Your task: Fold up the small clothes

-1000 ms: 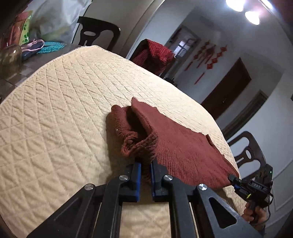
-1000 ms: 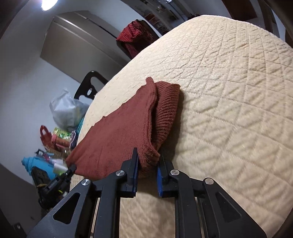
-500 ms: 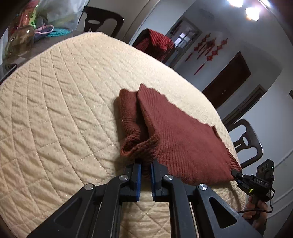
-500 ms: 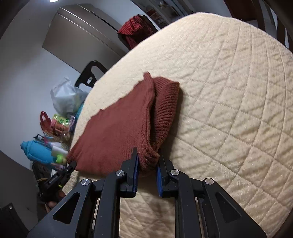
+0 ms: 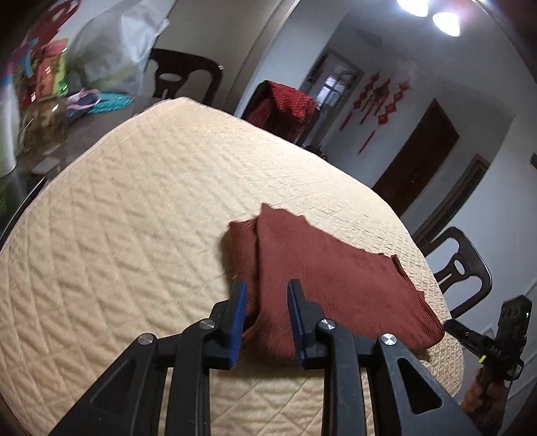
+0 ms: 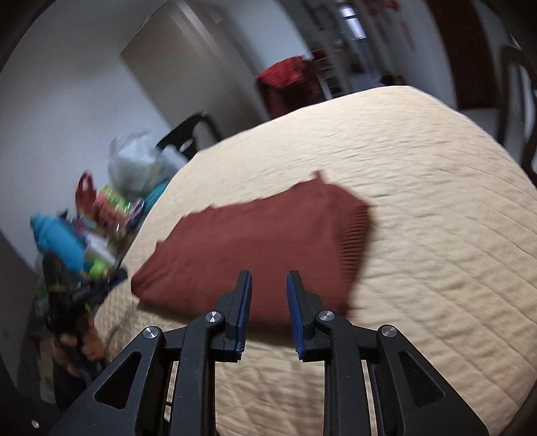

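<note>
1. Left tongs [image 5: 266, 295] stand wide apart, straddling the near corner of the rust-brown knit garment [image 5: 322, 278]; right tongs [image 6: 268, 295] also gape, gripping nothing.
2. The ribbed garment lies folded flat on the quilted cream bench [image 5: 134, 218].
3. Bare quilting surrounds it.
4. Right view is motion-blurred.

walls: white | ceiling lights [image 5: 428, 11]: two, on | dark door [image 5: 418, 157] | dark chairs [image 5: 461, 268] | red hangings [image 5: 386, 100]

Two glaring ceiling lights [image 5: 429, 13] light the room; right wrist view motion-blurred, fisheye edges dark.
</note>
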A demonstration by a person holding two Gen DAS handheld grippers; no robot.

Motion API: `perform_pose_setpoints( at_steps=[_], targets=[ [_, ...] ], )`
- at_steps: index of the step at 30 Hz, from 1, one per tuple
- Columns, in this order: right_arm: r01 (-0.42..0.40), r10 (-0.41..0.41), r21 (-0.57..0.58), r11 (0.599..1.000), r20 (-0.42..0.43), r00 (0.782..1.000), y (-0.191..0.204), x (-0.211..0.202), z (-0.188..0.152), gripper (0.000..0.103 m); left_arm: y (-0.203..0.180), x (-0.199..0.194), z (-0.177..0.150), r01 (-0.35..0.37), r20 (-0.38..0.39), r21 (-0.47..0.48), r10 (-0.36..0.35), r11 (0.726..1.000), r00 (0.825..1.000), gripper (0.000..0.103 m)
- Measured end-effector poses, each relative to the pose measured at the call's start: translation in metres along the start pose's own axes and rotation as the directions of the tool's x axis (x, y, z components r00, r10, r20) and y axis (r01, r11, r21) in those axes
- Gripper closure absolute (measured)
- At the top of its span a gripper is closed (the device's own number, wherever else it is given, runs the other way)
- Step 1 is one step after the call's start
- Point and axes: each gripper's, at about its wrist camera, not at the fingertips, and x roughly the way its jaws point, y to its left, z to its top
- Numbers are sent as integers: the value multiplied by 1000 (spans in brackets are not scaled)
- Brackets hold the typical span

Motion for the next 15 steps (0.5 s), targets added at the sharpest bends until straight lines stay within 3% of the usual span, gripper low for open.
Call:
perform_pose_setpoints(
  at_steps=[6,10,15],
  targets=[
    [-69,55,-146,987,-98,994,48,56,-2,85,-15,25,-5,16,-53,68,-13,998,999,76],
    [-47,19,-167,985,-162,987,54,94,1,88,-14,40,-11,11,-89,82,-3,997,996,76],
    [-16,-10,-165,986,-156,988,56,110,20,90,-13,37,-11,21,-90,100,-12,995,996,76]
  ],
)
